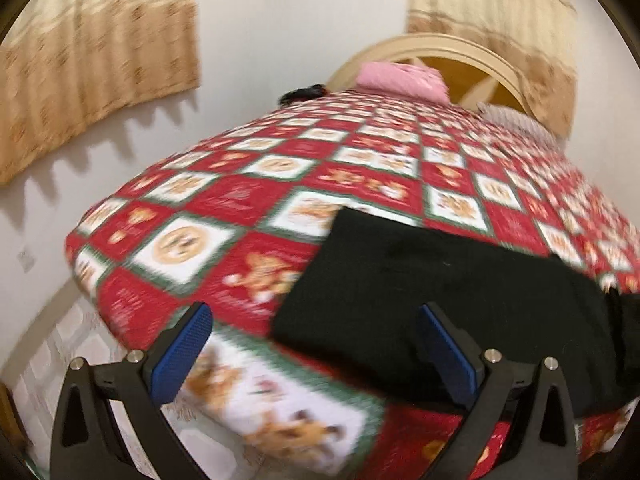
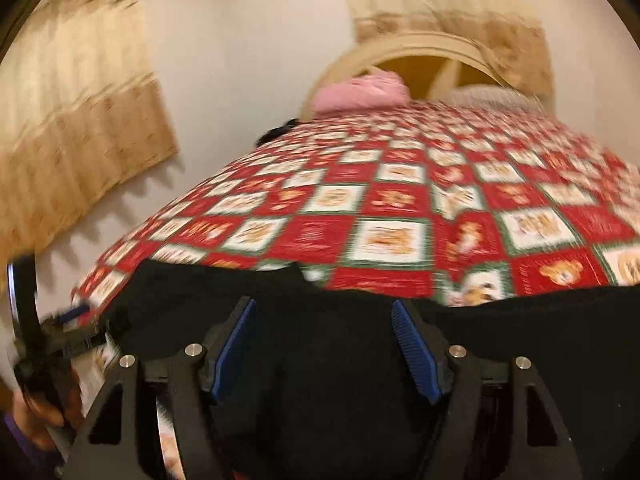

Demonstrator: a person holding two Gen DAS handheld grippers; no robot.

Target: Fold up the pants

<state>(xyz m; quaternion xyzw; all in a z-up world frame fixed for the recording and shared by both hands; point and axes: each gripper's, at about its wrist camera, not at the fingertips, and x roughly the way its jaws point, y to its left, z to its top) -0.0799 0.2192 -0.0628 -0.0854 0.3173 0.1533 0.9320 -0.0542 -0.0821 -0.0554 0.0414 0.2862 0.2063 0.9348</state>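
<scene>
- Clearly, the black pants [image 1: 440, 300], a soft matte fabric folded to a flat slab, lie at the bed's near edge on a red-and-white checked quilt [image 1: 248, 200].
- Left claw [image 1: 316, 344]: ribbed blue pads apart, holding nothing, over the pants' straight edge.
- Right claw [image 2: 324, 344]: pads apart above the black cloth.
- A pink pillow [image 1: 400, 76] sits by the curved headboard [image 1: 452, 50].

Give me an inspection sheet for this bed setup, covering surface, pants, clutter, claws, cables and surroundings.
Surface: bed with a red and white checked cover.
Job's things: black pants lying flat at the near edge.
Clutter: pink pillow, grey cloth and a dark item at the far end.
Claws: left claw open, empty; right claw open over the pants.
Cables: nothing seen.
Surroundings: white wall, beige curtains, headboard.
</scene>
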